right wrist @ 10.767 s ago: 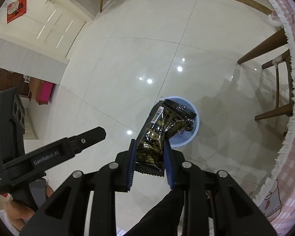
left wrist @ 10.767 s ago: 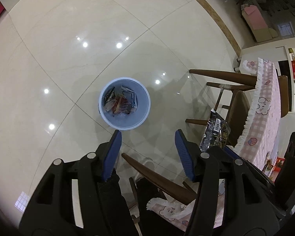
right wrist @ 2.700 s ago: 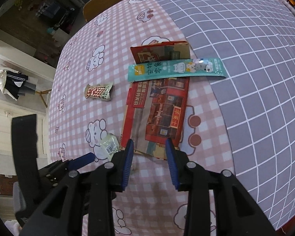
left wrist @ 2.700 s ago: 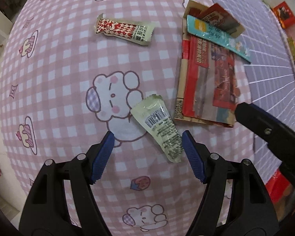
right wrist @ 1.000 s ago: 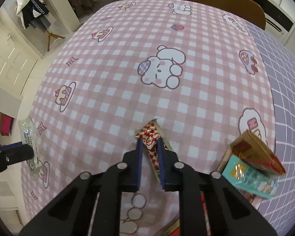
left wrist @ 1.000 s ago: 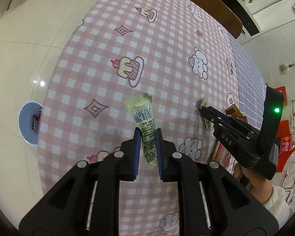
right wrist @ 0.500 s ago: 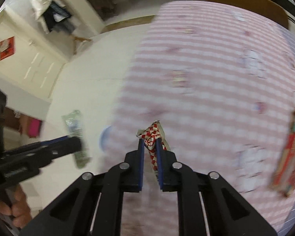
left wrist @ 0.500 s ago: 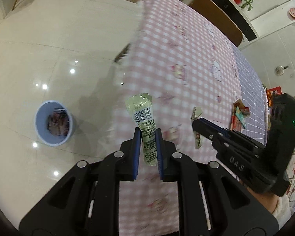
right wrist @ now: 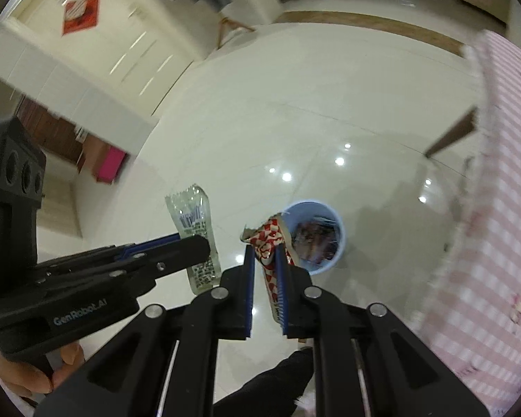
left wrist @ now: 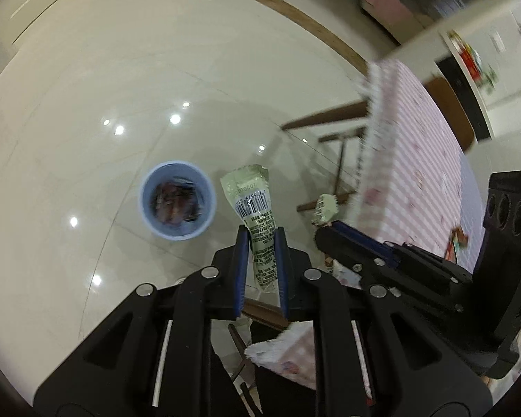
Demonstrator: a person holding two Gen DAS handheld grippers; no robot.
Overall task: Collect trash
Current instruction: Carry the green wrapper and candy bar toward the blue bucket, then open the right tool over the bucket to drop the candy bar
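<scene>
Left tongs (left wrist: 260, 243): clamped on pale green wrapper (left wrist: 251, 201), centre of frame.
Right tongs (right wrist: 264, 260): clamped on red-and-white wrapper (right wrist: 271, 239), lower centre.
Bin: blue wastebasket (left wrist: 177, 205) on the floor, left of centre, already holding trash.
Risk: neither wrapper appears to be over the rim; light film released now would likely flutter onto tile.
View difference: only the right wrist view shows the red print; only the left shows items on the worktop (left wrist: 416, 160) at right edge.

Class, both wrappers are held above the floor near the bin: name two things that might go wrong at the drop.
1. The green wrapper in the left hand-held gripper appears beside the blue bin, so it may land on the floor.
2. The light red-and-white wrapper in the right hand-held gripper may drift past the rim.
</scene>
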